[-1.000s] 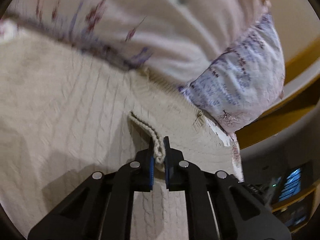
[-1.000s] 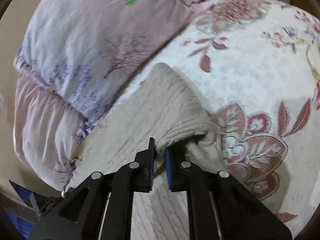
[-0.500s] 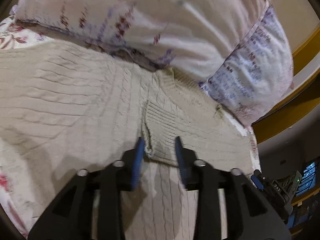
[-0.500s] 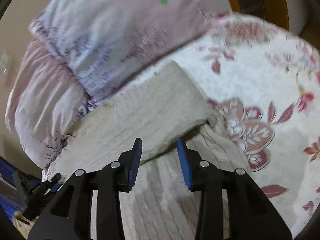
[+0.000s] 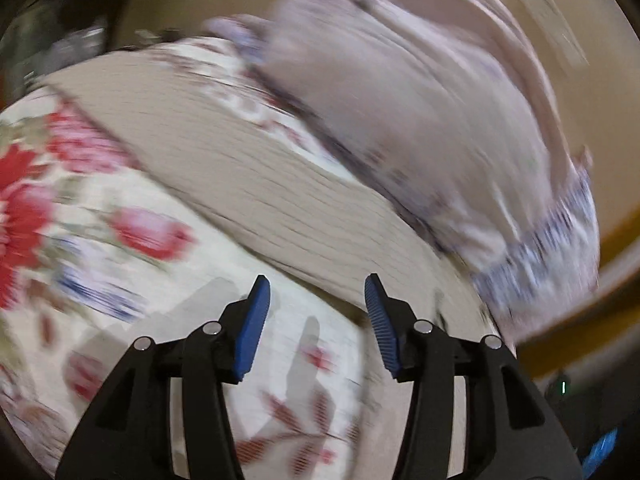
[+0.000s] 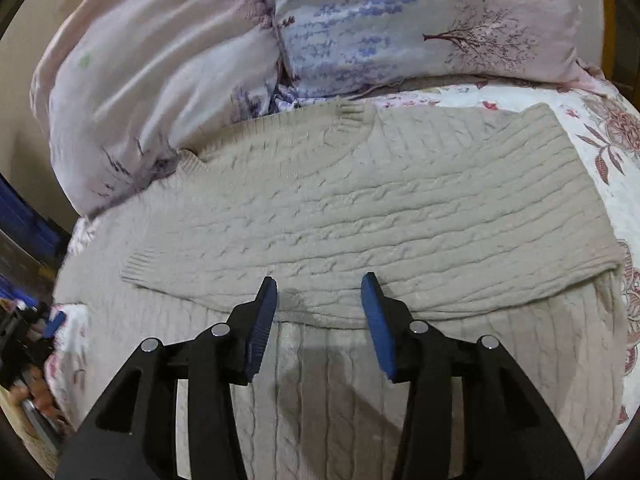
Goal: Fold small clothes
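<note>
A beige cable-knit sweater (image 6: 400, 208) lies flat on the floral bedsheet (image 6: 608, 136), with its upper part folded down over its lower part. My right gripper (image 6: 318, 294) is open and empty, just above the folded edge. In the blurred left wrist view the sweater (image 5: 256, 184) stretches across the sheet. My left gripper (image 5: 316, 294) is open and empty, above the floral sheet (image 5: 120, 248) near the sweater's near edge.
Two pillows lie along the far side of the sweater, a pink one (image 6: 160, 80) and a lavender-printed one (image 6: 400, 24). The pink pillow (image 5: 420, 112) also shows in the left wrist view. A wooden bed frame (image 5: 600, 300) runs at the right. Blue items (image 6: 16, 216) sit beyond the bed's left edge.
Both grippers opened and let go of the sweater's edge, which now lies folded over. Both pulled back; the left one swung quickly away over the sheet.
</note>
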`<control>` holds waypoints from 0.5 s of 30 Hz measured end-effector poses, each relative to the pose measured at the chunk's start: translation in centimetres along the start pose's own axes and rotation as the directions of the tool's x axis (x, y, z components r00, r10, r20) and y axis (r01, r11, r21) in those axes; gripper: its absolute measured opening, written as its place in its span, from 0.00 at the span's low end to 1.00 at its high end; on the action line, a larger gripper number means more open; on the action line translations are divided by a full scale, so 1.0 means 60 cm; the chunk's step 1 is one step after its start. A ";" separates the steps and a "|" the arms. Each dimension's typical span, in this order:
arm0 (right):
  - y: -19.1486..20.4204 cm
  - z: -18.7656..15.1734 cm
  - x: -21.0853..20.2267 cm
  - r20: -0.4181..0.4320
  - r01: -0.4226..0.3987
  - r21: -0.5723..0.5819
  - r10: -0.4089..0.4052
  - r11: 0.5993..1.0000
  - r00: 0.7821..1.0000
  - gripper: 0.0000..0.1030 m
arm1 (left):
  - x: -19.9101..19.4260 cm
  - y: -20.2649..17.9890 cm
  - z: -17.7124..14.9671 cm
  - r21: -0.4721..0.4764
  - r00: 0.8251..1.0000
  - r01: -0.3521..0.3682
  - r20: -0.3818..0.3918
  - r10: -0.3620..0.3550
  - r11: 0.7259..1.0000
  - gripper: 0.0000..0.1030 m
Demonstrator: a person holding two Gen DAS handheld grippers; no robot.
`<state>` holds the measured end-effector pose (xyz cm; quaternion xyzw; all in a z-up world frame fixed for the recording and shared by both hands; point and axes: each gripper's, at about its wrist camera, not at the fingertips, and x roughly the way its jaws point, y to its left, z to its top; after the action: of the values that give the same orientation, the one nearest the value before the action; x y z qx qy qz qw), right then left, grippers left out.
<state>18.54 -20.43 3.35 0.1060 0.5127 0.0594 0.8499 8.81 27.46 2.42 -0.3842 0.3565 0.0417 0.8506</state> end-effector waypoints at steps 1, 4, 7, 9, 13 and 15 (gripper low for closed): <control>0.003 -0.002 -0.001 0.000 -0.007 -0.001 0.007 1.000 1.000 0.50 | -0.005 0.019 0.012 -0.039 1.000 -0.021 0.021 0.021 0.999 0.47; -0.005 -0.008 -0.009 -0.002 -0.038 0.025 0.038 0.999 0.999 0.52 | -0.012 0.064 0.041 -0.151 0.997 -0.036 0.065 0.046 0.988 0.47; -0.012 -0.011 -0.013 0.020 -0.072 0.045 0.071 0.996 0.997 0.52 | -0.010 0.102 0.064 -0.274 0.995 -0.025 0.086 0.051 0.961 0.47; -0.011 -0.009 -0.014 0.020 -0.074 0.045 0.074 0.996 0.997 0.53 | -0.008 0.125 0.077 -0.340 0.994 0.004 0.108 0.034 0.940 0.43; -0.006 -0.009 -0.015 0.022 -0.072 0.035 0.071 0.997 0.997 0.54 | -0.004 0.150 0.097 -0.412 0.992 0.045 0.125 0.008 0.910 0.38; -0.007 -0.009 -0.016 0.024 -0.076 0.037 0.075 0.996 0.997 0.55 | -0.003 0.157 0.106 -0.436 0.991 0.052 0.131 0.006 0.899 0.37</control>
<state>17.59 -20.97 3.84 0.1420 0.4999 0.0805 0.8506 9.07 38.47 -0.48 -0.5662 0.2779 0.1355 0.7641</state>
